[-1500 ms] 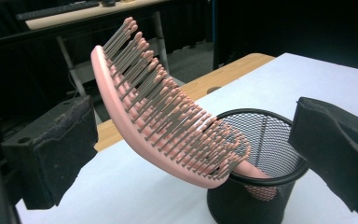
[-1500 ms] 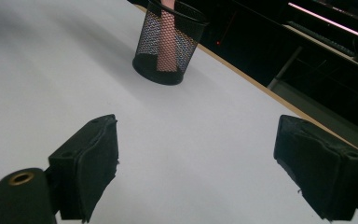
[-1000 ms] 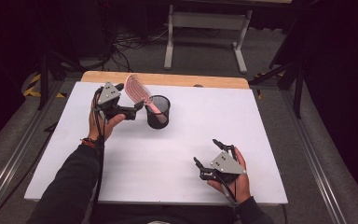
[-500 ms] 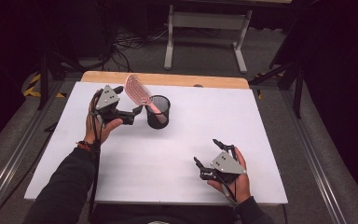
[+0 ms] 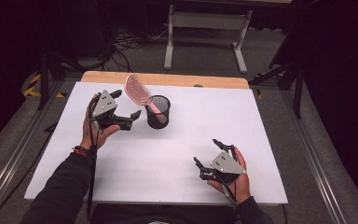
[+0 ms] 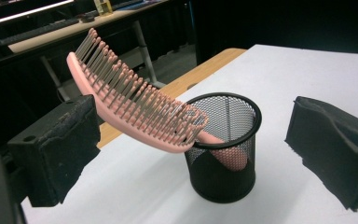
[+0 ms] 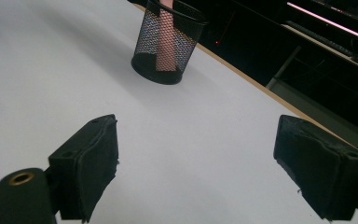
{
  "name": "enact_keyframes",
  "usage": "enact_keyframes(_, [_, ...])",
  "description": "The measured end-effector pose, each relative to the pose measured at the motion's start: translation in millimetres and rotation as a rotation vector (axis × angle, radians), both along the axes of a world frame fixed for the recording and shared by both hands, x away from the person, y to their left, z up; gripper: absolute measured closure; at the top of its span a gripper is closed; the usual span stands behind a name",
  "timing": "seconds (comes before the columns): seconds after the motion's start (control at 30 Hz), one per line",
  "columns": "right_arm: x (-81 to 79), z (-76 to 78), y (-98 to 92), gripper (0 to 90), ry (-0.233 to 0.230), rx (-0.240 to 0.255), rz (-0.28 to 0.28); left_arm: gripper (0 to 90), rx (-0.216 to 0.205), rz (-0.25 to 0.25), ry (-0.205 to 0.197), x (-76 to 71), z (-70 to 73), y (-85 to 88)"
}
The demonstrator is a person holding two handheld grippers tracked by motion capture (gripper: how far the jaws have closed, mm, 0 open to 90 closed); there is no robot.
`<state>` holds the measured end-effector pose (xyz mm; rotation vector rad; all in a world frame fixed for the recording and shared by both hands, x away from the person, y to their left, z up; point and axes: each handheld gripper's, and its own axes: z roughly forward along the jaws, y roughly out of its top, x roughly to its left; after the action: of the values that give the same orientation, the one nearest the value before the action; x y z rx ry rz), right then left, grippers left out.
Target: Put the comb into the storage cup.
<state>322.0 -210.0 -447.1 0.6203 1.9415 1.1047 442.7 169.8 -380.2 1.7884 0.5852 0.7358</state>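
A pink hairbrush stands handle-down in a black mesh cup at the back left of the white table. Its bristled head leans out over the rim to the left. My left gripper is just left of the cup, open and apart from the brush. In the left gripper view the hairbrush and the cup lie ahead between the wide pads of the left gripper. My right gripper rests open near the front right, holding nothing. In the right gripper view its jaws frame bare table, with the cup farther off.
A wooden strip runs along the table's far edge. Behind it stand a grey metal frame and cables on the floor. Metal rails flank the table on both sides.
My left gripper has drawn back a little from the brush head, toward the near left. The brush stays in the cup. The right gripper has not moved.
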Motion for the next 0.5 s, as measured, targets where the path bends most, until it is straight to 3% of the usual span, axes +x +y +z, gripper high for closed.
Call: enact_keyframes(0.5, [-0.3, 0.3, 0.0, 14.9, -0.011, 0.005, -0.009, 3.7, 0.010, -0.038, -0.024, -18.2, -4.9, 2.1])
